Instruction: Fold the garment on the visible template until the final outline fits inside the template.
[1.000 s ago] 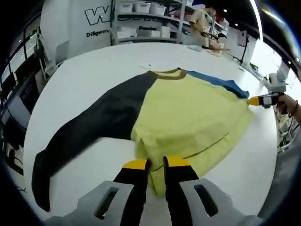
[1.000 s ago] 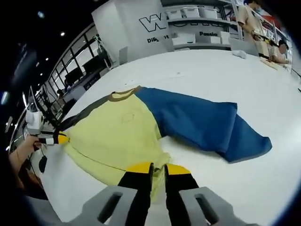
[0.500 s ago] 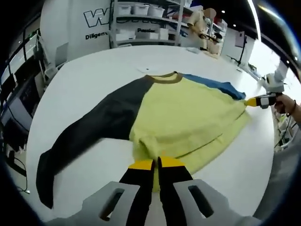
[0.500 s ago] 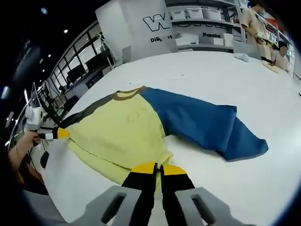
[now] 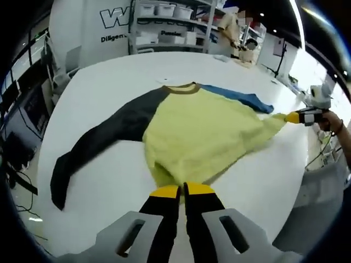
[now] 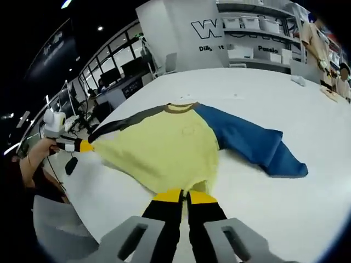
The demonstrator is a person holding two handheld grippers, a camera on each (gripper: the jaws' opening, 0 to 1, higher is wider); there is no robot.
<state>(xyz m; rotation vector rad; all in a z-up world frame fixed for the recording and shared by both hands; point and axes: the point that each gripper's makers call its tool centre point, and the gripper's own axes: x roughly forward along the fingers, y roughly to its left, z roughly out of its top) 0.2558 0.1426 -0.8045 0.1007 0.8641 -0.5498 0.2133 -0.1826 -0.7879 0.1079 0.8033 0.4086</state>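
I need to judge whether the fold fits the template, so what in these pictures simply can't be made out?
- Template outline: none distinguishable on the white table in either view; any marks are too faint or lie under the shirt.
- Hem corner in the left tool: covered by its closed tips, left gripper view.
- Hem corner in the right tool: likewise, right gripper view.
- Blue sleeve: mostly behind the yellow body, left gripper view.

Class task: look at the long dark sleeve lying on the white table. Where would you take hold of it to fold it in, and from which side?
Grip the dark grey sleeve at its free cuff end. It lies flat and stretched away from the yellow shirt body, so come from the open white table beyond the cuff, low, and carry it inward.
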